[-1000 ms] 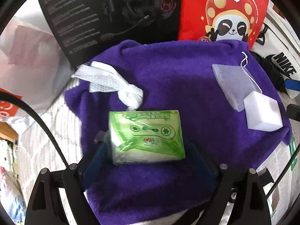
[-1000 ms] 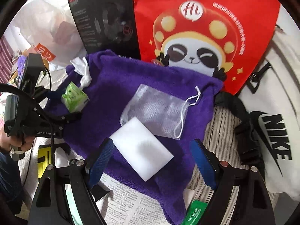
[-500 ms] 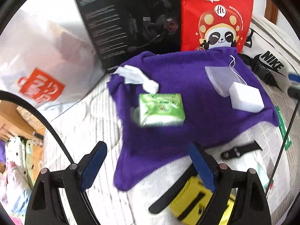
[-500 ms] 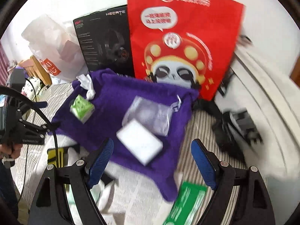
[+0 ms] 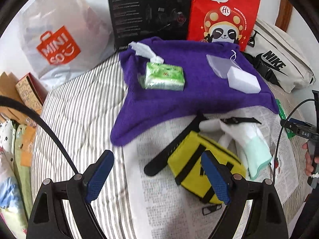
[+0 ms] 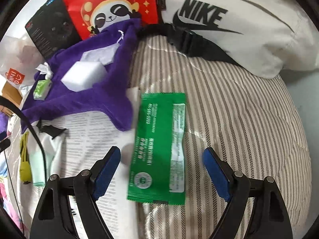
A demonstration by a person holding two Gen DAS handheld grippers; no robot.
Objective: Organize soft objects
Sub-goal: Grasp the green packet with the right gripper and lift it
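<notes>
A purple towel is spread on the striped bed. On it lie a green tissue pack, a white sponge block, a sheer drawstring pouch and a knotted white wipe. My left gripper hangs open over a newspaper, with a yellow strapped pouch under its right finger. My right gripper is open above a flat green sachet, which lies between the fingers without touching them.
A black headset box, a red panda bag and a white Miniso bag stand at the back. A white Nike waist bag lies at right. A mint and white cloth rests on the newspaper.
My left gripper pulled back from the tissue pack, leaving it on the towel, and now hangs near the yellow pouch. My right gripper left the sponge, swung right and dropped over the green sachet.
</notes>
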